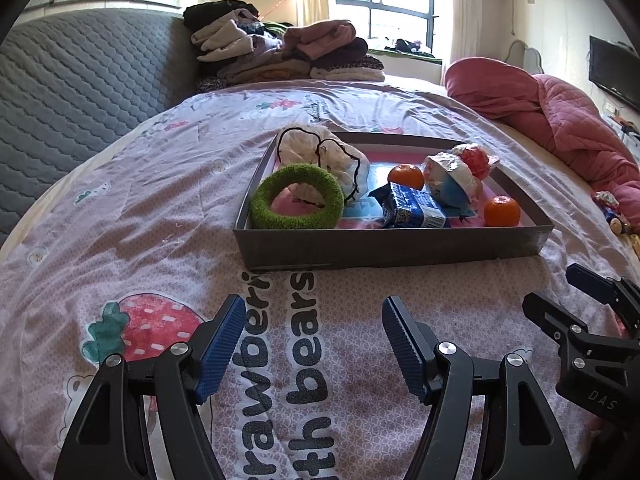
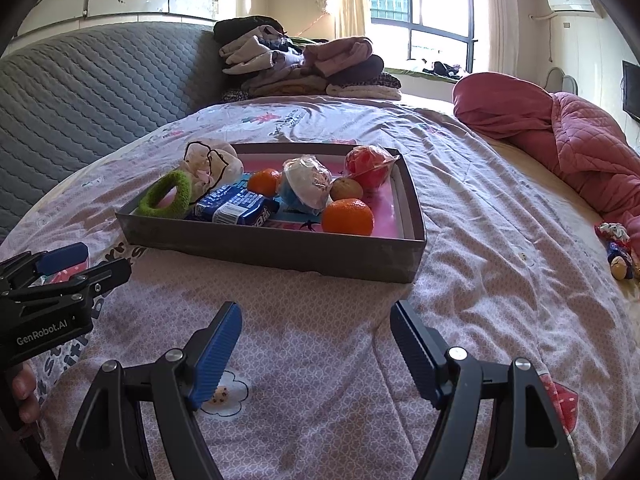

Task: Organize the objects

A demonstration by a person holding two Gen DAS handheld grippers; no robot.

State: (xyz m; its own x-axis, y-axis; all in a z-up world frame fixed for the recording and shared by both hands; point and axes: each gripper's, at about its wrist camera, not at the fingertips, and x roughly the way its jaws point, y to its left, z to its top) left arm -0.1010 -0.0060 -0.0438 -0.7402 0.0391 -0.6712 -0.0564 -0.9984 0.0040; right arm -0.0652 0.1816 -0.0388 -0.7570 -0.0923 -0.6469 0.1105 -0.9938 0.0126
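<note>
Bedspread [image 1: 160, 208], then tray [image 1: 392, 246] beyond both parted jaws.

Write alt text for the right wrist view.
A shallow grey box on a bedspread holds two oranges, a green fuzzy ring, a blue packet and wrapped items. The right gripper, jaws open, hovers before it; the left gripper shows at left.

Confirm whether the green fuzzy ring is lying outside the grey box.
No. The green fuzzy ring sits inside the grey box, propped in its near-left corner beside the white drawstring pouch.
</note>
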